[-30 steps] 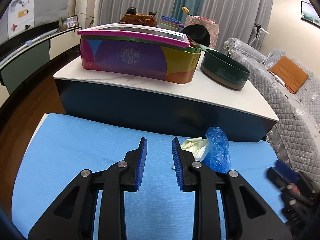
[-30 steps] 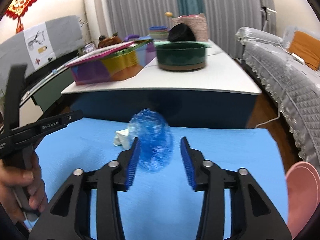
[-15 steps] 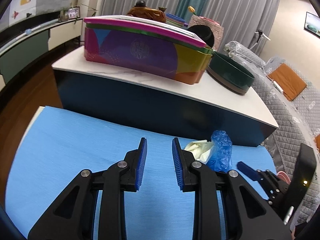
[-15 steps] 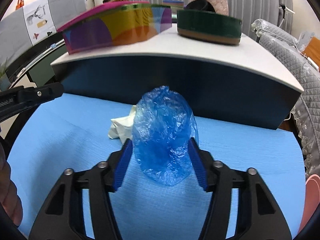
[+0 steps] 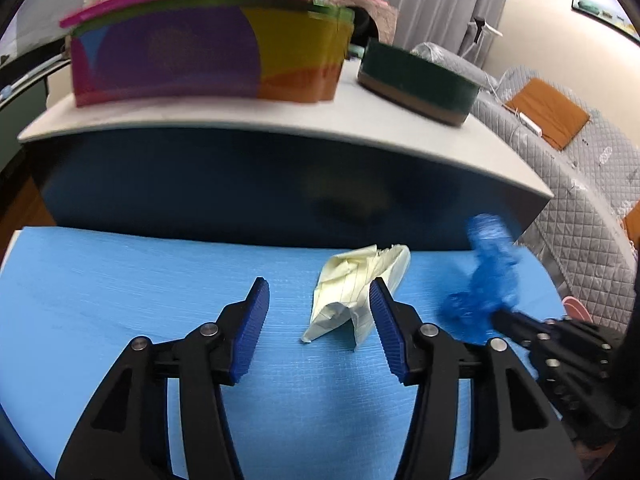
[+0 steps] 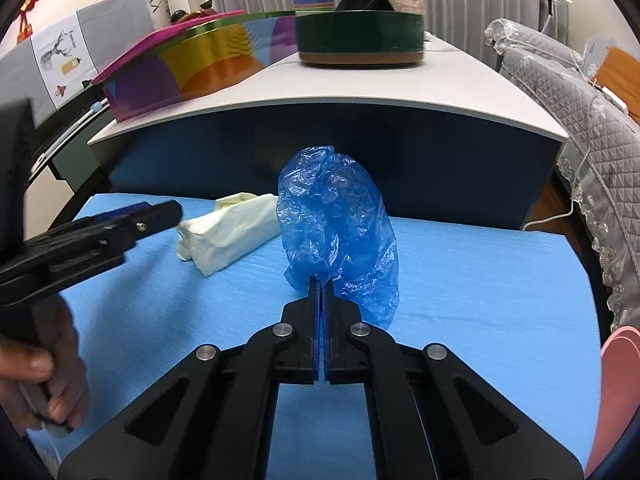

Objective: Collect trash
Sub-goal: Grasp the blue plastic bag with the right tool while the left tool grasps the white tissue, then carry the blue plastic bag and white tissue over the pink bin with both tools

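Note:
A crumpled blue plastic bag [image 6: 336, 224] is pinched in my right gripper [image 6: 321, 284], which is shut on its lower edge above the blue mat [image 6: 480, 280]. The bag shows blurred in the left wrist view [image 5: 490, 276], on the right gripper's tip [image 5: 516, 320]. A crumpled pale yellow lined paper [image 5: 356, 288] lies on the mat [image 5: 120, 280], also seen in the right wrist view [image 6: 228, 232]. My left gripper [image 5: 318, 304] is open, its fingers either side of the paper's near end. It shows in the right wrist view [image 6: 160, 212] at left.
A dark blue cabinet with a white top [image 5: 280, 120] stands behind the mat, bearing a colourful tin box [image 5: 200, 52] and a green round box [image 5: 416, 80]. A grey quilted sofa [image 5: 568, 240] is at right. A pink bin rim [image 6: 616, 380] shows at the far right.
My right gripper has shut on the blue bag and lifted it. My left gripper has opened wider and moved forward to the yellow paper.

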Demonstrator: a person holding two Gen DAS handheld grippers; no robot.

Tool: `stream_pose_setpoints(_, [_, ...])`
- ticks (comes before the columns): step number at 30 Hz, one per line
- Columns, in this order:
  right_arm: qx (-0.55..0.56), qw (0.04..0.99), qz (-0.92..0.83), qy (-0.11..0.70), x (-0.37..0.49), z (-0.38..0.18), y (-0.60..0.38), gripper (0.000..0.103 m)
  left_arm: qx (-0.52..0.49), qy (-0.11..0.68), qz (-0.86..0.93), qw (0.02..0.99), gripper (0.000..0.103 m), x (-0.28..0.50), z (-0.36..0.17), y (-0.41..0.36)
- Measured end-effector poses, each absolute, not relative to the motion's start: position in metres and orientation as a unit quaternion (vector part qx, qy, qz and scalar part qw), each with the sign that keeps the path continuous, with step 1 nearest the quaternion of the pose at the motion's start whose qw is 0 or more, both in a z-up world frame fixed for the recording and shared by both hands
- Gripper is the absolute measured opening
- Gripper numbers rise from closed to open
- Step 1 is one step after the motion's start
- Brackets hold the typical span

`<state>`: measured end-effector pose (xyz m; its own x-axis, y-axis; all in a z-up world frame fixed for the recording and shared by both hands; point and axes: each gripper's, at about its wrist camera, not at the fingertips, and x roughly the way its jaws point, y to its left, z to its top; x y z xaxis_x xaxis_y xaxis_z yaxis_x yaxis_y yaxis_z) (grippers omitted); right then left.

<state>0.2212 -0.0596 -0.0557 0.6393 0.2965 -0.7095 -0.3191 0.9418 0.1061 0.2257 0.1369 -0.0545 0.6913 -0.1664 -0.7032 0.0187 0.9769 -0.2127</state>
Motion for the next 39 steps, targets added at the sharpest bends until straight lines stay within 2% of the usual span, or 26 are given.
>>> stream_pose_setpoints(6, [-0.011,0.904,0.165,0.394,0.220,-0.057,-0.076,0.001,-0.078,0.405,-0.063,0.909,0.052,0.231,-0.068,0.122])
stream_pose_setpoints(9, [-0.011,0.905,0.162,0.394,0.217,-0.056,-0.079,0.001,-0.073,0.414,-0.071,0.905,0.037,0.231,-0.070,0.118])
stream_pose_setpoints(12, [-0.013,0.906,0.161,0.392,0.213,-0.053,-0.082,0.001,-0.064,0.413,-0.073,0.906,0.016,0.228,-0.067,0.114])
stream_pose_setpoints(17, [-0.015,0.910,0.159,0.383,0.203,-0.041,-0.088,0.001,-0.056,0.403,-0.073,0.911,0.011,0.218,-0.056,0.109])
stream_pose_setpoints(18, [-0.016,0.911,0.157,0.381,0.199,-0.037,-0.091,0.001,-0.054,0.401,-0.071,0.912,0.005,0.216,-0.054,0.108])
stream_pose_setpoints(39, [-0.001,0.934,0.136,0.330,0.109,0.028,-0.170,0.001,-0.040,0.366,-0.036,0.929,0.003,0.147,0.012,0.086])
